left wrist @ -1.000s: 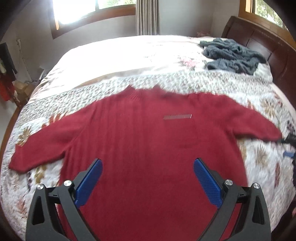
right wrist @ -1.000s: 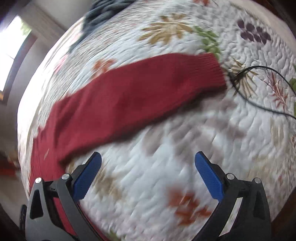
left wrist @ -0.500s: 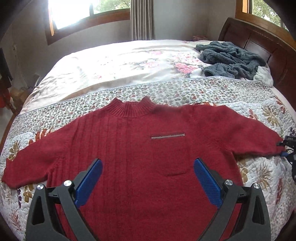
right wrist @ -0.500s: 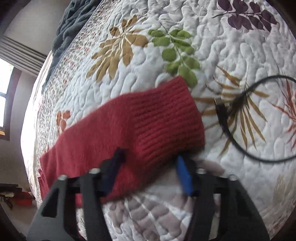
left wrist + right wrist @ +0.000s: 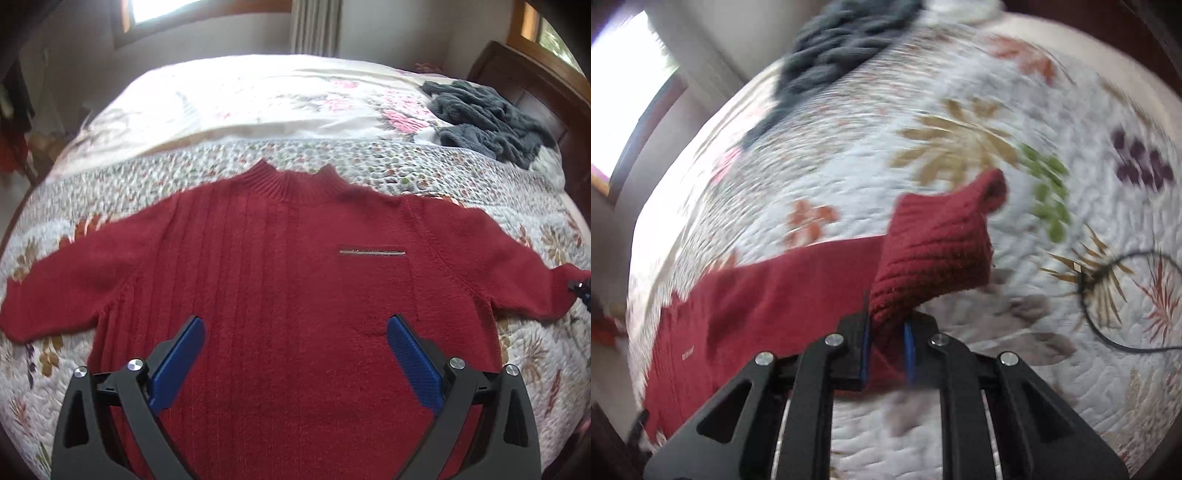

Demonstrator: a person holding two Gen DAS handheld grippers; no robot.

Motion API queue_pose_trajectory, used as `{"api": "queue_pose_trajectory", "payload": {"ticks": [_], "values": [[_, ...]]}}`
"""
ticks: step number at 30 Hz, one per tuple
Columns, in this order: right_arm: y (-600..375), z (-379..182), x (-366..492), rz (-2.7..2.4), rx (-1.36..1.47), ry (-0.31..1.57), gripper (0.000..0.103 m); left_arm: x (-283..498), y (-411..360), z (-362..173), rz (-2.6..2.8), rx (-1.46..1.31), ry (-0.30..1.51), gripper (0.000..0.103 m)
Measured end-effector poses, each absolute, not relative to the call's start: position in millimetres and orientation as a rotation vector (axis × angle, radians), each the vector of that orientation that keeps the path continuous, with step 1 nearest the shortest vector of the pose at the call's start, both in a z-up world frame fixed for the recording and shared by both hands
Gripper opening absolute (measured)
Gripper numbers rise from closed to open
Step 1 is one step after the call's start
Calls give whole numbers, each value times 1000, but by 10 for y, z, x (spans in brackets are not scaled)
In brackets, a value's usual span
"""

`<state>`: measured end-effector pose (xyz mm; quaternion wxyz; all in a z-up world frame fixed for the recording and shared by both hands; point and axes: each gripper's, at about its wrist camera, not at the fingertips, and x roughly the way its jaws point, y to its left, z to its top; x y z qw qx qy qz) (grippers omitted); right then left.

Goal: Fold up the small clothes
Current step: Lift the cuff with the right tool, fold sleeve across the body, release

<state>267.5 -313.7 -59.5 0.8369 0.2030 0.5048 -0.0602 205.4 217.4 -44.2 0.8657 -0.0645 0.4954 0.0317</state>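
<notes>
A red knit sweater [image 5: 288,266] lies face up and spread flat on the quilted bed, collar toward the far side, both sleeves out to the sides. My left gripper [image 5: 295,354] hovers open over its lower body, blue pads wide apart and holding nothing. In the right wrist view my right gripper [image 5: 886,343] is shut on the ribbed cuff [image 5: 938,240] of the sweater's right sleeve, lifted off the quilt and bent upward. That gripper's tip [image 5: 581,286] shows at the sleeve end in the left wrist view.
A grey fluffy garment [image 5: 487,118] is bunched at the far right of the bed near the dark wooden headboard [image 5: 524,77]. A black cable [image 5: 1108,295] loops on the quilt just right of the held cuff. Windows and a curtain stand behind the bed.
My right gripper went from open beside the sleeve to straddling the cuff, and now it has shut on the cuff and raised it. The left gripper stays open, shifted slightly over the sweater.
</notes>
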Motion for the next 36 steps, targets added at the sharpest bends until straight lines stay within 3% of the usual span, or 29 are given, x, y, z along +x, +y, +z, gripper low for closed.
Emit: {"api": "queue_pose_trajectory", "payload": {"ticks": [12, 27, 32, 35, 36], "values": [[-1353, -360, 2905, 183, 241, 1036, 12, 2035, 2522, -538, 121, -149, 1071, 99], [249, -832, 2872, 412, 80, 1126, 13, 2043, 2768, -536, 105, -199, 1070, 98], [438, -1092, 2792, 449, 27, 1179, 21, 2062, 2782, -557, 99, -206, 1077, 98], [481, -1141, 2673, 530, 26, 1206, 36, 2078, 2748, -583, 81, -216, 1086, 98], [458, -1126, 2615, 550, 28, 1206, 37, 2084, 2732, -593, 72, -222, 1090, 98]]}}
